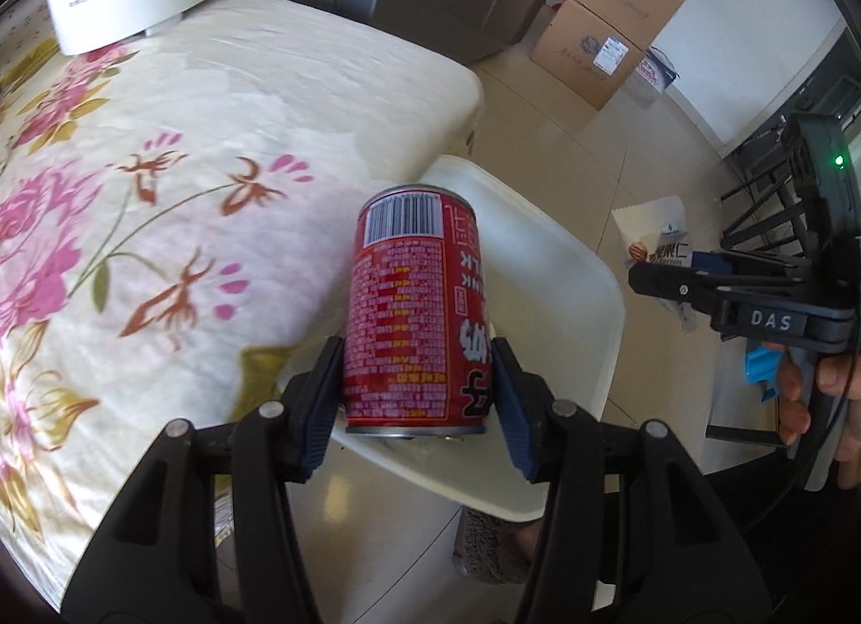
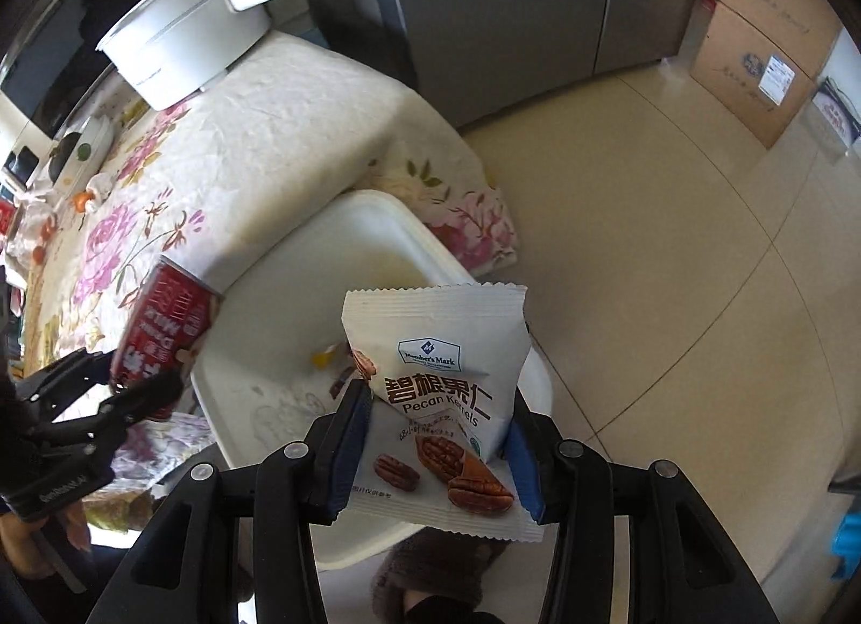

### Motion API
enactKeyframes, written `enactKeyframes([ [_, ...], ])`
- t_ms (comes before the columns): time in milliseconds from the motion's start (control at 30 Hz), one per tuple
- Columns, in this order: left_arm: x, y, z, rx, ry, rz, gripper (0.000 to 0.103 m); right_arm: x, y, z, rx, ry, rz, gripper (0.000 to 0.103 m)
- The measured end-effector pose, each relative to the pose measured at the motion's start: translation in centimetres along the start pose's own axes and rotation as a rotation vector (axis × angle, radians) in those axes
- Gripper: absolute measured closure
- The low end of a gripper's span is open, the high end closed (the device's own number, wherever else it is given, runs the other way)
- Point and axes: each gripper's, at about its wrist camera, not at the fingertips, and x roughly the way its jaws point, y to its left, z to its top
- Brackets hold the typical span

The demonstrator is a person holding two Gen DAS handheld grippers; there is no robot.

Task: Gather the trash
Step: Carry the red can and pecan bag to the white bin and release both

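Gripping a red can, left gripper hangs over the white bin; right gripper clamps a nut packet above the same bin.

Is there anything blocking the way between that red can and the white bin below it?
Nothing visible does. The left claw holds the red can over the white bin, whose mouth is open beneath it. The right claw holds the pecan packet over the same bin, off to one side.

L gripper clamps red can over white bin (beside floral tablecloth).
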Motion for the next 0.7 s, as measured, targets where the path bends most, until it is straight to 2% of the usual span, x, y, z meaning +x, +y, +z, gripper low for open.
enactKeyframes([
  [100, 0.2, -0.4, 0.4, 0.029, -0.018, 0.007, 0.048, 0.1, -0.1, 0.1, 0.005, -0.001, -0.002, 0.053],
  [133, 0.2, -0.6, 0.5, 0.042, -0.025, 0.023, 0.044, 0.2, -0.1, 0.2, 0.006, 0.0, -0.001, 0.053],
  [200, 0.0, -0.9, 0.7, 0.067, -0.037, 0.07, 0.009, 0.2, -0.2, 0.2, 0.006, 0.001, -0.001, 0.053],
  [267, -0.7, -1.0, 0.7, 0.087, -0.064, 0.095, 0.007, 0.3, -0.1, 0.3, 0.004, 0.001, -0.002, 0.053],
  [433, -1.3, -0.3, 0.5, 0.084, -0.059, 0.13, 0.007, 0.3, 0.3, 0.3, -0.002, 0.002, -0.003, 0.053],
  [700, -2.9, 2.6, -0.3, 0.01, -0.062, 0.16, 0.006, 0.5, 2.1, 0.8, -0.029, -0.003, 0.005, 0.053],
])
